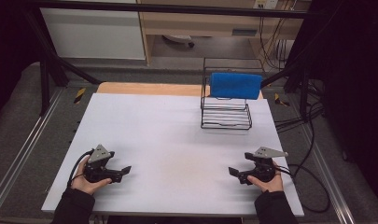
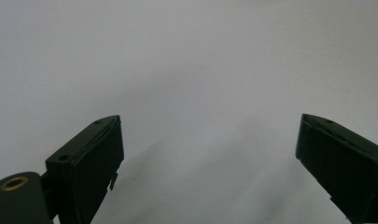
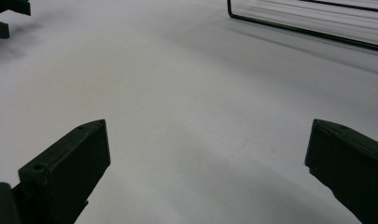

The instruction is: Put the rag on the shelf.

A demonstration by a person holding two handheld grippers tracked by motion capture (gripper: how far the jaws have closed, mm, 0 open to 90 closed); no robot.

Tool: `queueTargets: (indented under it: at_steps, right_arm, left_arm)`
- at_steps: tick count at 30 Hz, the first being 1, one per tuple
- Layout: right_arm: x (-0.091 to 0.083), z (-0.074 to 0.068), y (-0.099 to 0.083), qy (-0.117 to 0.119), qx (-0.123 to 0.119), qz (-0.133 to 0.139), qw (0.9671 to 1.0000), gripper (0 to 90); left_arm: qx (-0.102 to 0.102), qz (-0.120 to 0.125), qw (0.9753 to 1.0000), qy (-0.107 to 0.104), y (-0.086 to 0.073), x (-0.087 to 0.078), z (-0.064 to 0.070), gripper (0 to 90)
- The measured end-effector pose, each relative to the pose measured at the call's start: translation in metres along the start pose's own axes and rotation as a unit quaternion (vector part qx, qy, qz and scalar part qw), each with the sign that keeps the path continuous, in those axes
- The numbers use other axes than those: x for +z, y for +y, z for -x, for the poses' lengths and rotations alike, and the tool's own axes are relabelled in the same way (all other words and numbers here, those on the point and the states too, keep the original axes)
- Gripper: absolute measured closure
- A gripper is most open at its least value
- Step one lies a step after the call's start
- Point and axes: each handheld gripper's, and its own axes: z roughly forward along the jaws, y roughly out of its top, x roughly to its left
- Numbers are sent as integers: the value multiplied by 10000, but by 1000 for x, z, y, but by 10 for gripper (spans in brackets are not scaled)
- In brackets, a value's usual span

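Plain blue folded cloth towel point(image 1: 235, 85) was solid, unpatterned; black thin-wire rack point(image 1: 225, 119) under it; white flat tabletop point(image 1: 168, 140) plain; both handheld grippers point(image 1: 126, 171) point(image 1: 233, 171) black, grey top plates

In the high view, the blue towel point(image 1: 235, 85) draped over the wire rack point(image 1: 225, 114) at the worktop's point(image 1: 168, 140) far right edge hides the rack's upper back bars. Each hand covers the rear of the tool it holds. In the right tool view the rack point(image 3: 308, 28) is cut off by the top and right edges, and the left tool point(image 3: 7, 16) is clipped at the top left corner. Both tools' jaws run off the bottom edges of their own views.
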Motion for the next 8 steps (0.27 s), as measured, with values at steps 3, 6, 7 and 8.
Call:
queueTargets:
  at_steps: [3, 6, 7, 8]
  right_arm:
    - [0, 1, -1, -26, 1, -22, 10000, 8]
    - [1, 2, -2, -30, -49, -35, 10000, 8]
    - [1, 2, -2, -28, -52, -33, 10000, 8]
    - [1, 2, -2, -29, -46, -40, 10000, 8]
  left_arm:
    - [-7, 8, 10000, 2, -1, 0, 0, 79]
    - [5, -13, 10000, -10, -1, 1, 0, 79]
    - [14, -22, 10000, -14, -1, 1, 1, 79]
    - [14, -22, 10000, -17, -1, 1, 1, 79]
